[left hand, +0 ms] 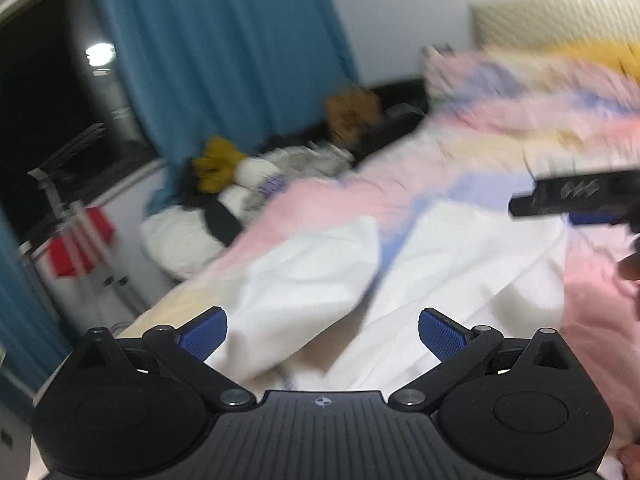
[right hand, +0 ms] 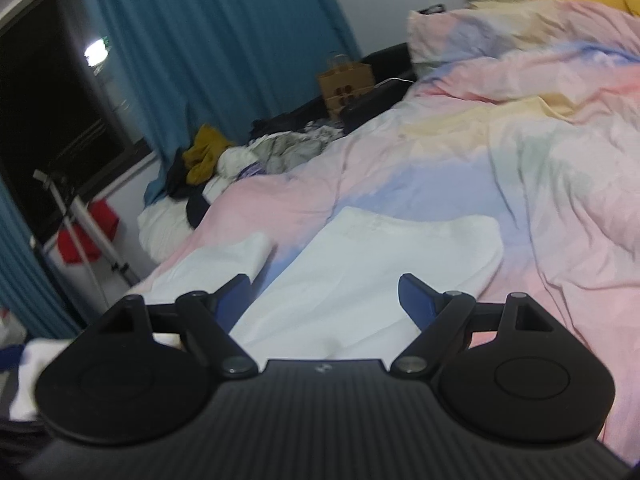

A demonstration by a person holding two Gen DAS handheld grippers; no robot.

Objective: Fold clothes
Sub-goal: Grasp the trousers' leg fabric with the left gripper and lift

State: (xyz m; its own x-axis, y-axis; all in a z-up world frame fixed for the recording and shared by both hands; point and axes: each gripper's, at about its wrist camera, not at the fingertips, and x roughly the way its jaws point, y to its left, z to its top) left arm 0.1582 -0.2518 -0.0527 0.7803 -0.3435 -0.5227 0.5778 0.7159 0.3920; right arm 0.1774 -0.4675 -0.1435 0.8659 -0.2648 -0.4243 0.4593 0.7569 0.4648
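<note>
White garment (right hand: 372, 276) on pastel duvet (right hand: 520, 160) | clothes heap (right hand: 240, 156) beyond | both tongs apart, empty

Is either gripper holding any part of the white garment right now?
No. The left gripper and right gripper both stand open with nothing between their pads; the white garment lies flat on the duvet.

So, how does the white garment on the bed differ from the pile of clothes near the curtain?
The white garment lies spread flat and alone; the pile of clothes is crumpled and heaped. The garment is one colour; the pile mixes mustard, white, grey and dark pieces. Both rest on the pastel duvet.
</note>
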